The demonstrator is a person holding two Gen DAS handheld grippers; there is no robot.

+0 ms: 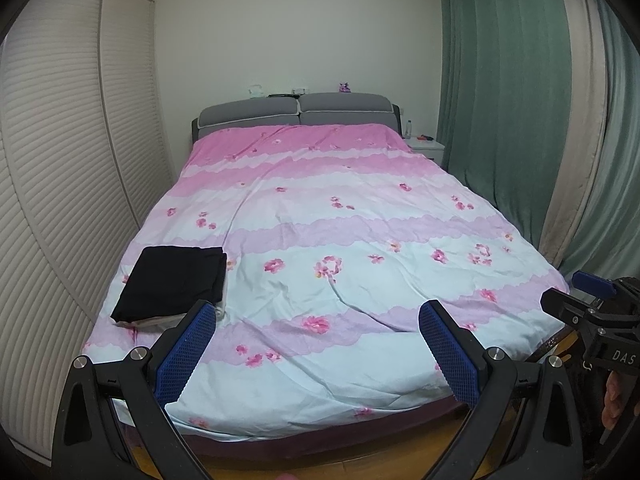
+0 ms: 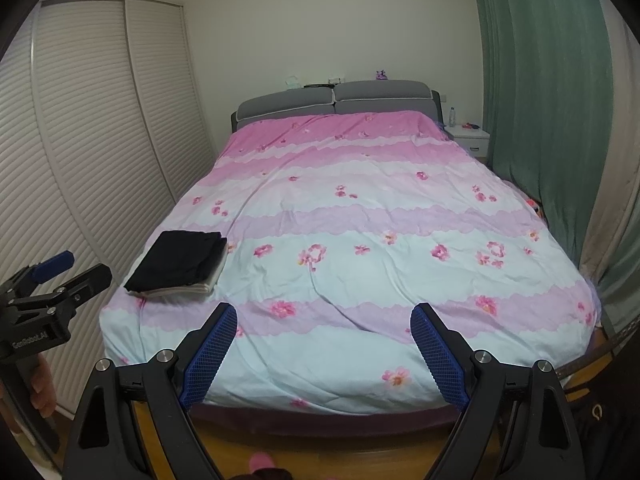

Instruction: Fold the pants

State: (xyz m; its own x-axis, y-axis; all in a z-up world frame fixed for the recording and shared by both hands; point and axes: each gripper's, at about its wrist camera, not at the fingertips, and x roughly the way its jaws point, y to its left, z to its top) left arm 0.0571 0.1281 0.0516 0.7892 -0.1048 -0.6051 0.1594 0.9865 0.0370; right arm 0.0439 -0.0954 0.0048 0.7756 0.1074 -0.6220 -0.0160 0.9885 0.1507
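Folded black pants lie on top of a folded cream garment near the bed's near left corner; the same stack shows in the right wrist view. My left gripper is open and empty, held above the foot of the bed, just right of the stack. My right gripper is open and empty, also above the foot of the bed. Each gripper shows at the edge of the other's view: the right one, the left one.
The bed has a pink, white and lilac flowered cover and a grey headboard. White louvred wardrobe doors stand along the left. Green curtains and a white nightstand are on the right. Wooden floor lies below.
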